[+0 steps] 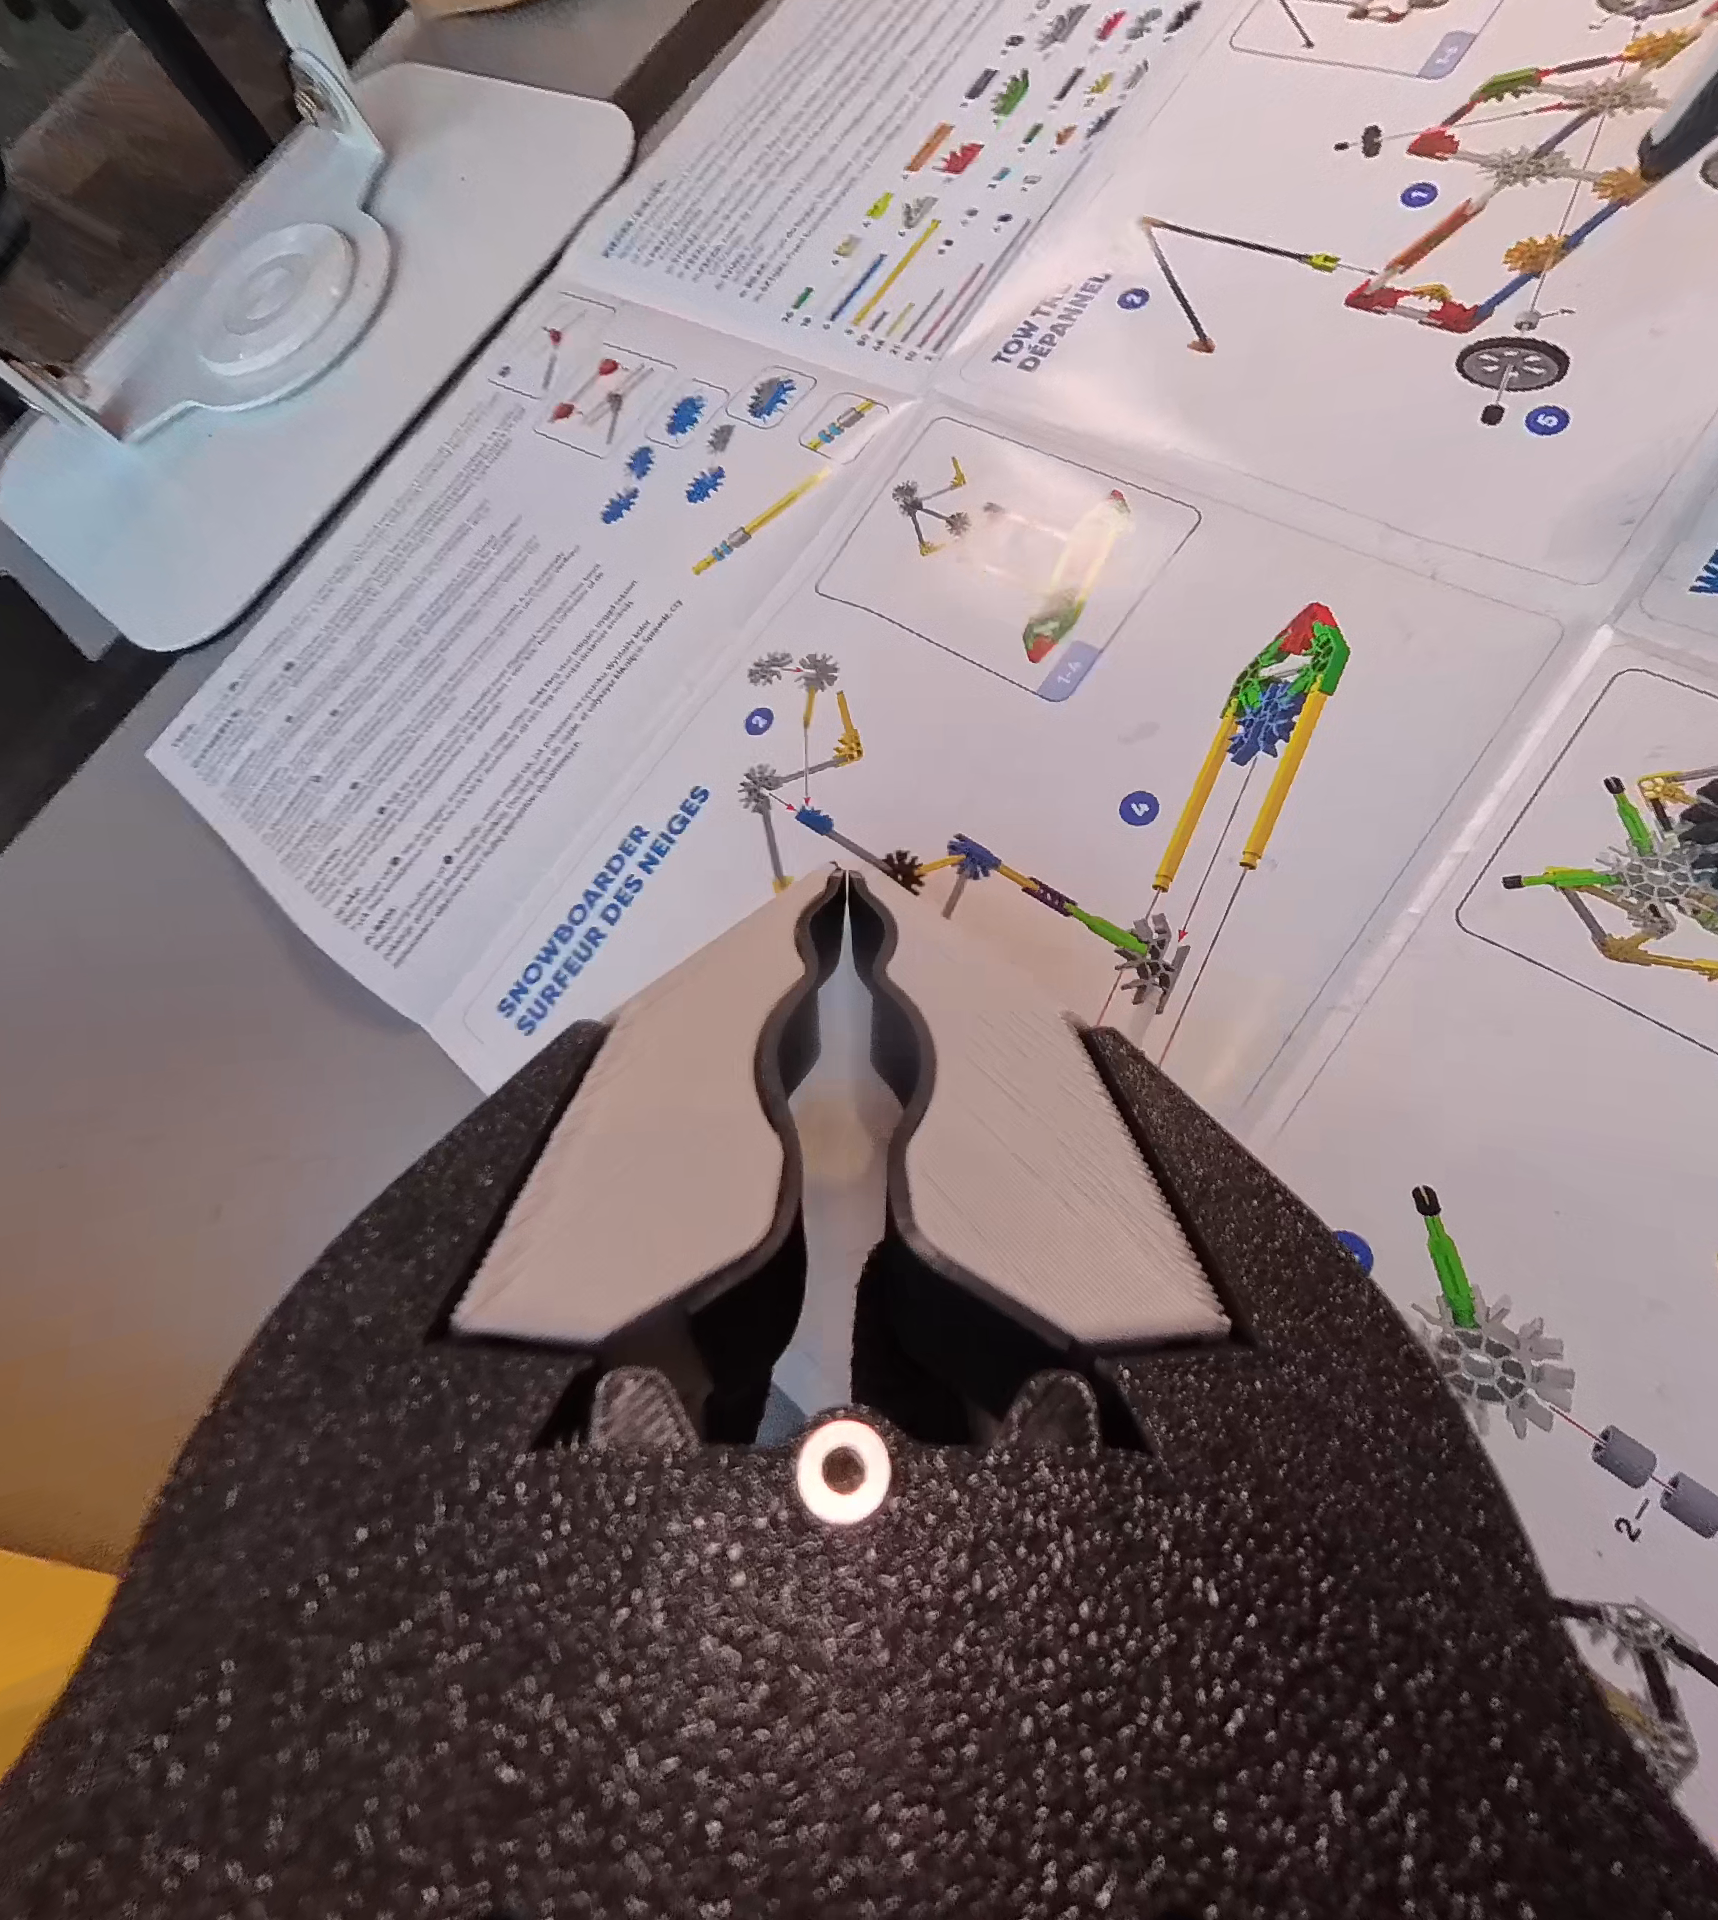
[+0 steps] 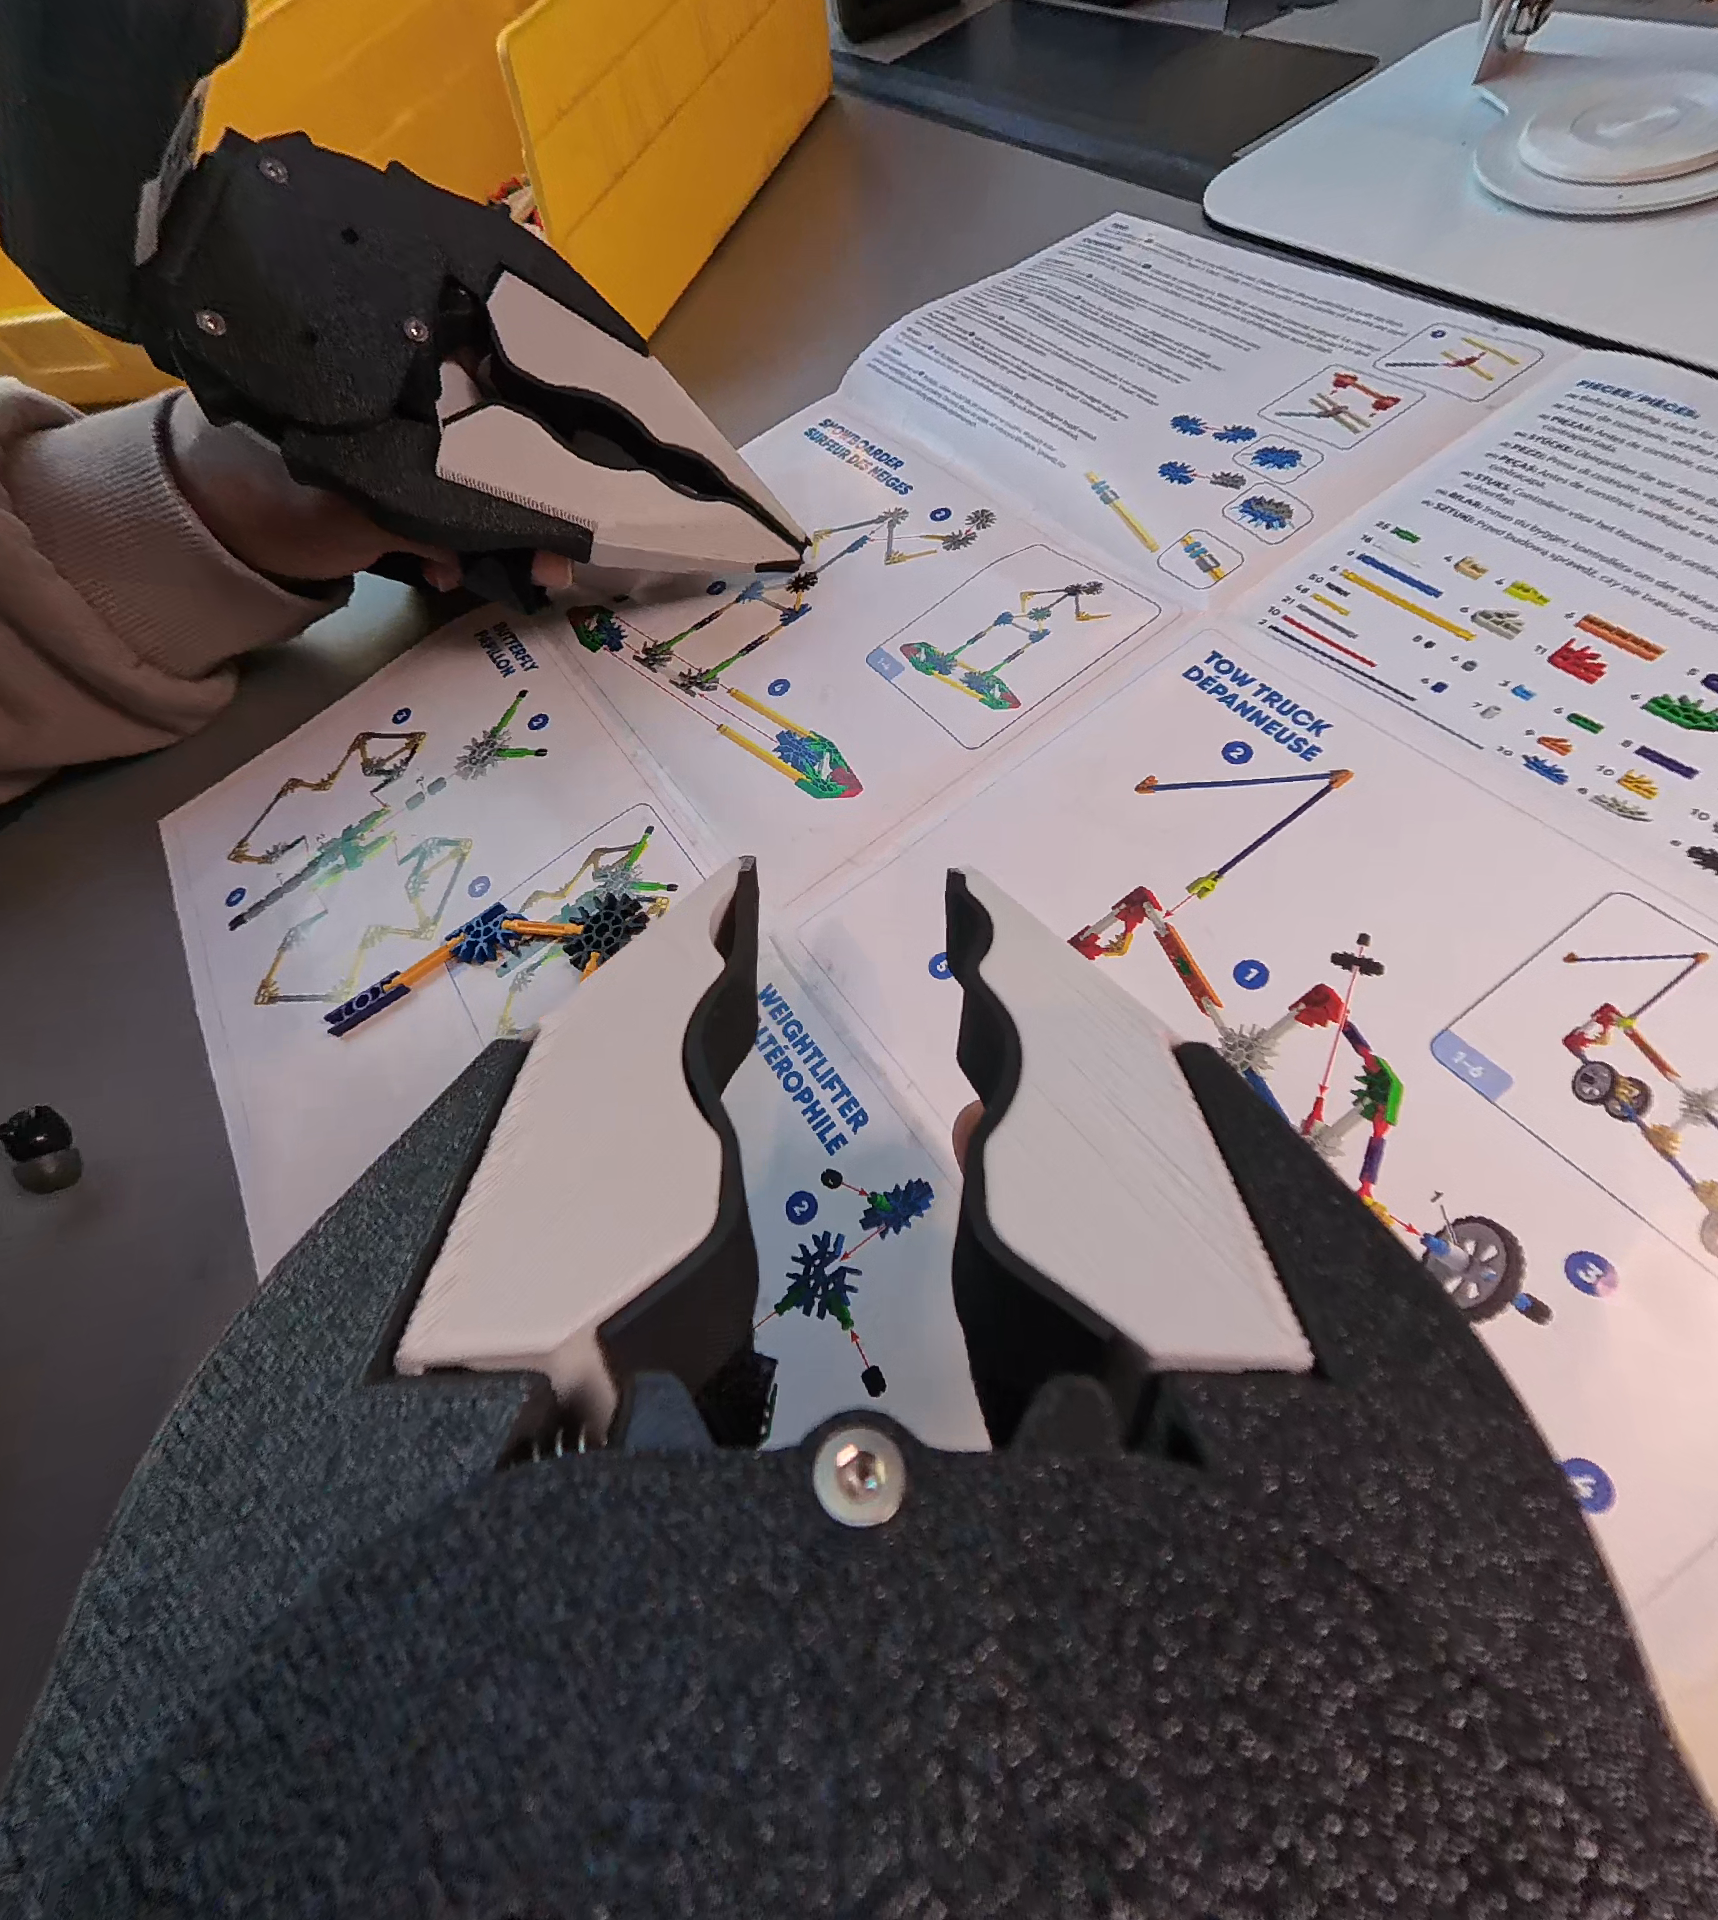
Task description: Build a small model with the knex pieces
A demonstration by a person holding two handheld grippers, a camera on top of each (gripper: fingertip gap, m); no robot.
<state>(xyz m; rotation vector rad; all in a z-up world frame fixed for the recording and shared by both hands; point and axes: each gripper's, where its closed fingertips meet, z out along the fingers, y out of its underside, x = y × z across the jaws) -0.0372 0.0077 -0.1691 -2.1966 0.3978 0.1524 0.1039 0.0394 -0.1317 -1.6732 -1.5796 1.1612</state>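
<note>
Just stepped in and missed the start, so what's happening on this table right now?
A person holds a gripper in each hand over a large unfolded instruction sheet spread on a grey table. The left gripper is shut, its tip down at a small black connector piece lying on the sheet. The right gripper hangs open above the sheet, holding nothing. A small built assembly of blue, black and orange pieces lies near it, and a yellow bin stands behind.

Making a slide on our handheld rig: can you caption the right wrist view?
Open right gripper hovering over an unfolded instruction sheet, the shut left gripper pointing its tip at it.
</note>
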